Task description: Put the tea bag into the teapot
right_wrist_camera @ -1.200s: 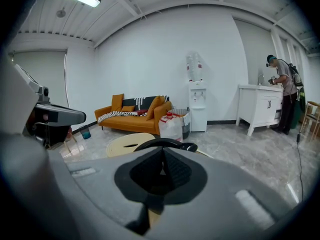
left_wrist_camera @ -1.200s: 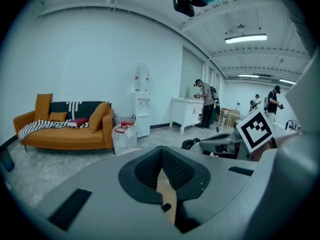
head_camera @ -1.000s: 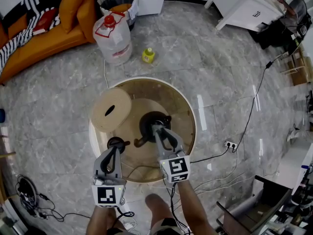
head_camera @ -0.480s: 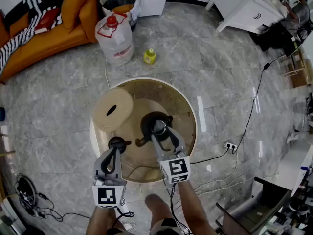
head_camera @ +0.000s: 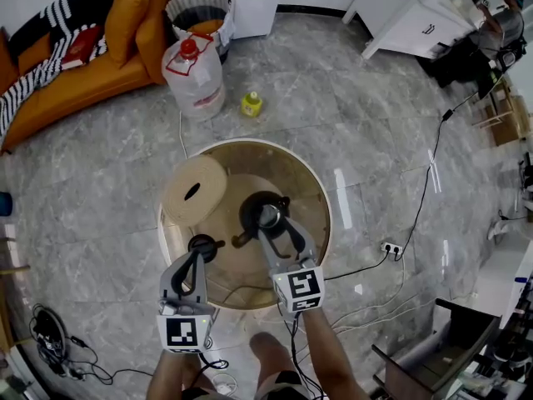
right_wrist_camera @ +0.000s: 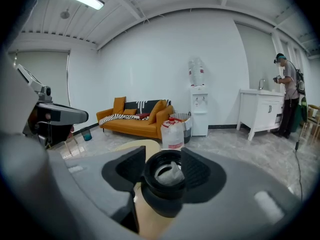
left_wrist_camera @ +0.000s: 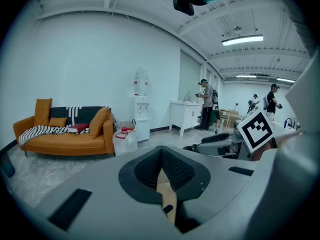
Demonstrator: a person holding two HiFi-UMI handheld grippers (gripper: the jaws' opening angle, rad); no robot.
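A dark teapot point(head_camera: 251, 212) stands lidless in the middle of a round wooden table point(head_camera: 321, 208). A white tea bag point(right_wrist_camera: 168, 173) lies inside its mouth point(right_wrist_camera: 164, 190). My right gripper point(head_camera: 270, 223) hovers just above that mouth; its jaws have just been opening and now stand wide, one on each side of the rim, with nothing gripped. In the right gripper view the gripper point(right_wrist_camera: 166, 165) frames the pot's opening. To the left, my left gripper point(head_camera: 198, 254) is shut, with the small dark teapot lid point(head_camera: 203, 244) at its tips. In its own view the left gripper point(left_wrist_camera: 162, 172) shows its pads meeting.
A round woven mat point(head_camera: 194, 190) lies on the table's left. On the floor beyond are a large water bottle point(head_camera: 193, 72), a small yellow bottle point(head_camera: 251, 103) and an orange sofa point(head_camera: 75, 86). Cables point(head_camera: 420, 211) run to the right. People stand by a white cabinet point(right_wrist_camera: 260, 111).
The right gripper's jaws have spread apart over the teapot, and the white tea bag now shows in the pot's mouth. Both grippers have lifted slightly.
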